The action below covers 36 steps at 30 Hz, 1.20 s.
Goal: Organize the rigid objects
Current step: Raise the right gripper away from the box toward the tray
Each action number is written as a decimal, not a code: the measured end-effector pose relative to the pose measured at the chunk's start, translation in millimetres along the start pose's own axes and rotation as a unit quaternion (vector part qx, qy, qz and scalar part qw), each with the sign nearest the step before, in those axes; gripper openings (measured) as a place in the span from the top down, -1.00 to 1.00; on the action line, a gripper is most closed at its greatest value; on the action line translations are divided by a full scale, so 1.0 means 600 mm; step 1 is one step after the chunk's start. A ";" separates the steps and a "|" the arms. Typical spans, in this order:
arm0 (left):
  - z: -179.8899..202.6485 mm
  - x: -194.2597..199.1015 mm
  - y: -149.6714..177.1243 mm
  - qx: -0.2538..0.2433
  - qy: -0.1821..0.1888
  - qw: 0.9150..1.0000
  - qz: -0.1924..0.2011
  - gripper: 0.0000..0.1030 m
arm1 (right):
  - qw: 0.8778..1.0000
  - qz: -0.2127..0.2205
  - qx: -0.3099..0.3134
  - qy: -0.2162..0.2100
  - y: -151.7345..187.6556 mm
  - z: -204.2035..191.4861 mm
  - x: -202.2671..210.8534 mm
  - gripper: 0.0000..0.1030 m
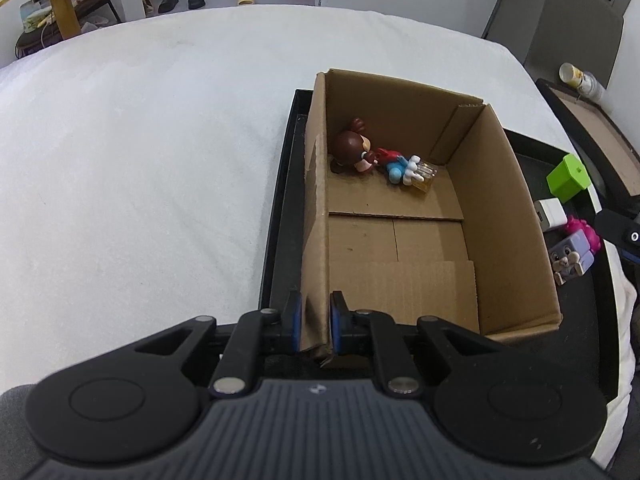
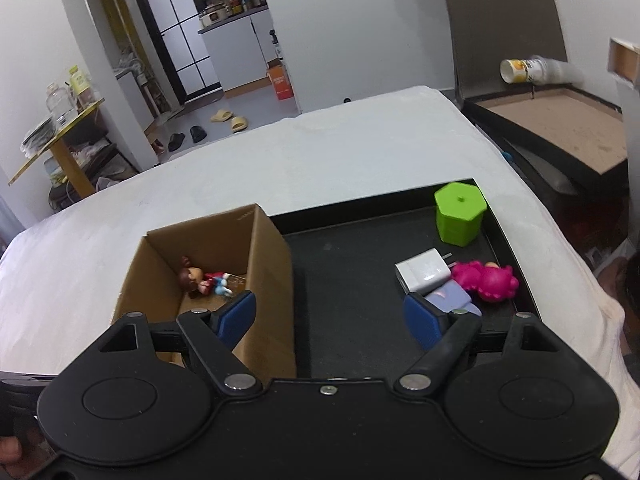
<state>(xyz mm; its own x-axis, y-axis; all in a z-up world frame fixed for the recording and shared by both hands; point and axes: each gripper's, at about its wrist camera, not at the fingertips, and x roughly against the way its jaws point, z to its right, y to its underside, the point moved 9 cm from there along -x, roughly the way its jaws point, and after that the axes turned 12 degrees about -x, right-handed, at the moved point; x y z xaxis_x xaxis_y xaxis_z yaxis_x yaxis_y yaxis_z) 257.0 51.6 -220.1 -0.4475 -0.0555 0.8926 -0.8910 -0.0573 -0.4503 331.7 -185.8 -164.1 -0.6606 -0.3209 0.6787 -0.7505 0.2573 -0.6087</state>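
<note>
An open cardboard box [image 1: 500, 216] stands on a black tray [image 1: 280, 208] on a white bed. A brown-haired figurine [image 1: 356, 150] in red and blue lies in its far corner beside a small clear block [image 1: 425, 174]. My left gripper [image 1: 315, 320] is shut on the box's near left wall. My right gripper [image 2: 330, 316] is open and empty above the tray [image 2: 344, 276], between the box [image 2: 272, 272] and the toys. On the tray lie a green hexagonal container [image 2: 460, 212], a white charger [image 2: 424, 270], a pink figure [image 2: 488, 278] and a lavender block toy [image 2: 452, 298].
The white bed [image 1: 140, 140] spreads to the left and beyond. A dark-framed board [image 2: 560, 128] with a paper cup [image 2: 532, 70] stands to the right. Shoes [image 2: 224, 118] and a wooden table [image 2: 60, 144] are on the floor beyond the bed.
</note>
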 end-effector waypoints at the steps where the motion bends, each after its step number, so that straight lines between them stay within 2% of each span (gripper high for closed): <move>1: 0.002 -0.001 -0.002 -0.002 -0.002 1.000 -0.002 0.74 | 1.000 0.002 -0.002 0.000 0.003 0.005 -0.002 -0.53; 9: 0.009 -0.009 -0.011 -0.001 -0.025 1.000 -0.014 0.75 | 1.000 0.009 -0.026 0.009 0.015 0.055 -0.015 -0.51; 13: 0.006 -0.012 -0.012 0.010 -0.024 0.999 -0.021 0.75 | 1.000 0.017 -0.010 0.023 0.015 0.079 -0.021 -0.49; 19: 0.010 -0.013 -0.011 0.005 -0.037 0.999 -0.026 0.75 | 1.000 0.005 0.004 0.031 0.015 0.118 -0.036 -0.49; 24: 0.011 -0.020 -0.014 0.003 -0.049 0.998 -0.039 0.75 | 1.000 0.000 0.008 0.027 0.015 0.134 -0.051 -0.49; 28: 0.016 -0.021 -0.010 -0.005 -0.058 0.997 -0.040 0.75 | 0.999 0.004 0.035 0.038 0.016 0.140 -0.066 -0.50; 33: 0.019 -0.024 -0.008 -0.005 -0.064 0.997 -0.041 0.75 | 0.998 0.016 0.047 0.040 0.007 0.154 -0.081 -0.50; 36: 0.019 -0.021 -0.009 -0.008 -0.065 0.997 -0.042 0.75 | 0.999 0.015 0.043 0.025 0.005 0.156 -0.088 -0.49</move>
<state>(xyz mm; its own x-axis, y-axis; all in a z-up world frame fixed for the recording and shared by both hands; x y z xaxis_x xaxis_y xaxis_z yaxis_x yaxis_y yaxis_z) 268.3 41.6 -229.0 -0.3594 -0.1800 0.9157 -0.9261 -0.0522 -0.3737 366.0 -253.1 -240.1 -0.6851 -0.2679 0.6774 -0.7267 0.1863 -0.6612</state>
